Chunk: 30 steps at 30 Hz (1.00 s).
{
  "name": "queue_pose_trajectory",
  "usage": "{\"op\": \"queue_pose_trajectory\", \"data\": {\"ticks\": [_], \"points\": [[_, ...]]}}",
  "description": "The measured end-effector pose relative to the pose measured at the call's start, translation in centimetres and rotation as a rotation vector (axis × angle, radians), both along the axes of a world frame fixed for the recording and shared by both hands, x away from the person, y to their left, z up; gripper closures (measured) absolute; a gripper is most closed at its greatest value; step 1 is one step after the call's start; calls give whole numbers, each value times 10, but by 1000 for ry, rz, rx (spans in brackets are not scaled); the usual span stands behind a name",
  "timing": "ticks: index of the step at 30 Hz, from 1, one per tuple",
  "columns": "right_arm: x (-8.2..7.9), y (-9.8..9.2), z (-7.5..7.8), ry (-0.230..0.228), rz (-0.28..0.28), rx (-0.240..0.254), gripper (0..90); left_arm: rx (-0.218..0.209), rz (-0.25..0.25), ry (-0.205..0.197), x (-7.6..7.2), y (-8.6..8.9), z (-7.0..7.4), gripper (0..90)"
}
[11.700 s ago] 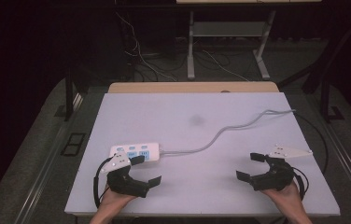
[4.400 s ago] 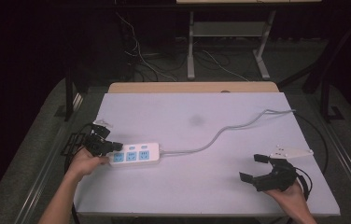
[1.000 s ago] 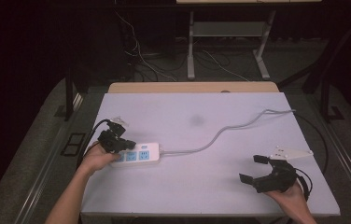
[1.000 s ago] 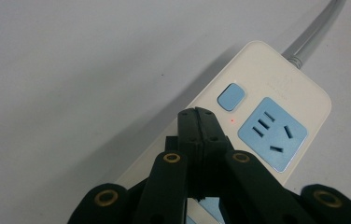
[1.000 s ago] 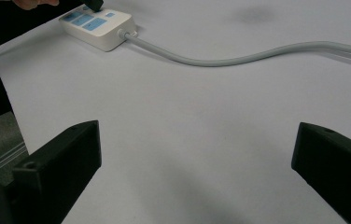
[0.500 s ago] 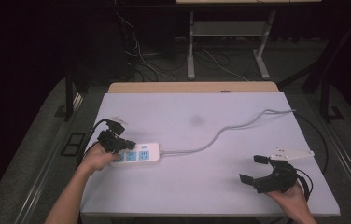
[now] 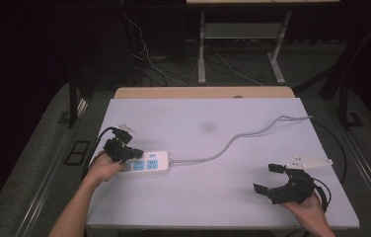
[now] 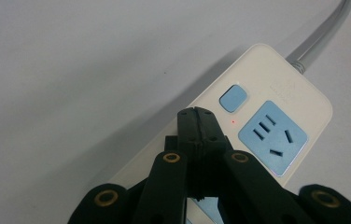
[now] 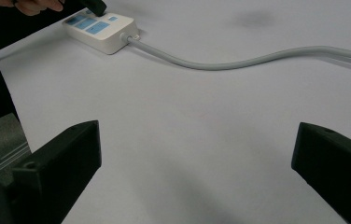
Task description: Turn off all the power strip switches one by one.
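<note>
Left tool (image 8: pixel 197 114), clenched empty, tips over a white power strip (image 8: pixel 276 93) with pale-blue sockets, red light lit.

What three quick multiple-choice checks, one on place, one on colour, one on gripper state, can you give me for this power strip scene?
1. Where is the power strip on the table?
A. by the left edge
B. at the far right corner
C. hanging off the near edge

2. What colour are the socket faces on the strip?
A. red
B. light blue
C. black

3. How do the jaws of the left gripper stand?
A. wide apart
B. closed on the cable
C. shut together over the strip

Answers:
1 A: the high view shows the strip at the table's left side, its grey cable running off to the right.
2 B: the left gripper view shows a light blue socket face and switch button.
3 C: the two black tips meet with nothing between them, while the right gripper stands open.
</note>
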State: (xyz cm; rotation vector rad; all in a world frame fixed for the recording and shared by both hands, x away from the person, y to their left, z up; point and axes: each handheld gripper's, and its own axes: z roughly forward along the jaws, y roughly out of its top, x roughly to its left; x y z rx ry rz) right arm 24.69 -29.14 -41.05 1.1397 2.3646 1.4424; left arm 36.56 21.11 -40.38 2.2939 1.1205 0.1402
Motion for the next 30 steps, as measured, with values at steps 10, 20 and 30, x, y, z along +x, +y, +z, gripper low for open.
{"op": "queue_pose_trajectory", "data": {"ticks": [10,20,30], "points": [[0,0,0,-1,-3,0,13,2,11,0,-1,-1,0,896],[0,-1,1,-6,-6,1,13,27,5,-12,-1,-1,6,896],[-1,-3,1,-4,-13,6,13,20,-13,-43,-3,-5,20,895]]}}
